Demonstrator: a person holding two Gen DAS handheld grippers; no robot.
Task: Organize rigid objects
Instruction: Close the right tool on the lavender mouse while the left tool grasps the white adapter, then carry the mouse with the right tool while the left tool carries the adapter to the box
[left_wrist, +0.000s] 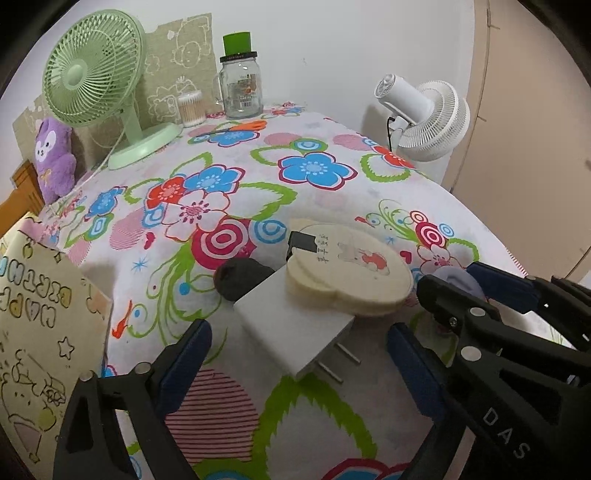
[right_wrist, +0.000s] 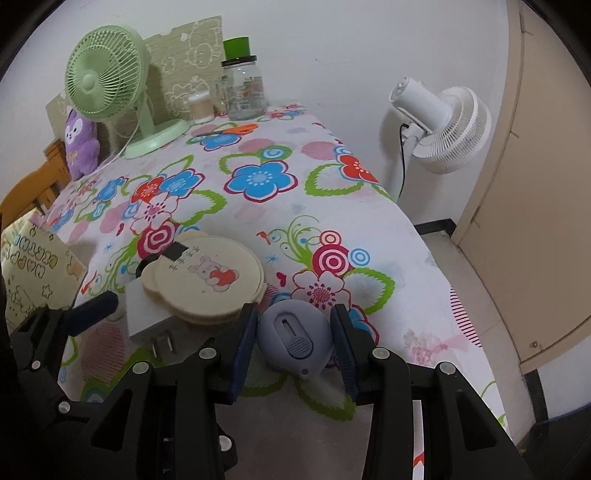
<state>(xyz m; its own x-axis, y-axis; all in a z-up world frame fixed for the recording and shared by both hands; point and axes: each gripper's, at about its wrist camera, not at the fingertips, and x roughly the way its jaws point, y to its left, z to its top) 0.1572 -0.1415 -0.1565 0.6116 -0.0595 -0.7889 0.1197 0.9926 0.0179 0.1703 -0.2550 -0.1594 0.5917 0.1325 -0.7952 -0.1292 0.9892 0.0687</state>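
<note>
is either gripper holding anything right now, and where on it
The right gripper is shut on the round grey-blue device, pads pressing its two opposite sides. The left gripper is open around the white plug adapter, holding nothing.

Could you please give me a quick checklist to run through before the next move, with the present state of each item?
1. Right gripper shut on the grey-blue round device: ok, a pad sits against each side.
2. Device clear of the cream round mirror case: ok, a gap shows between them.
3. Left gripper open around the white plug adapter: ok, its fingers are apart from it.
4. Adapter free to lift: not ok, the mirror case rests partly on it.
5. Adapter prongs unobstructed: ok.
6. Where the device should go: cannot tell.
</note>
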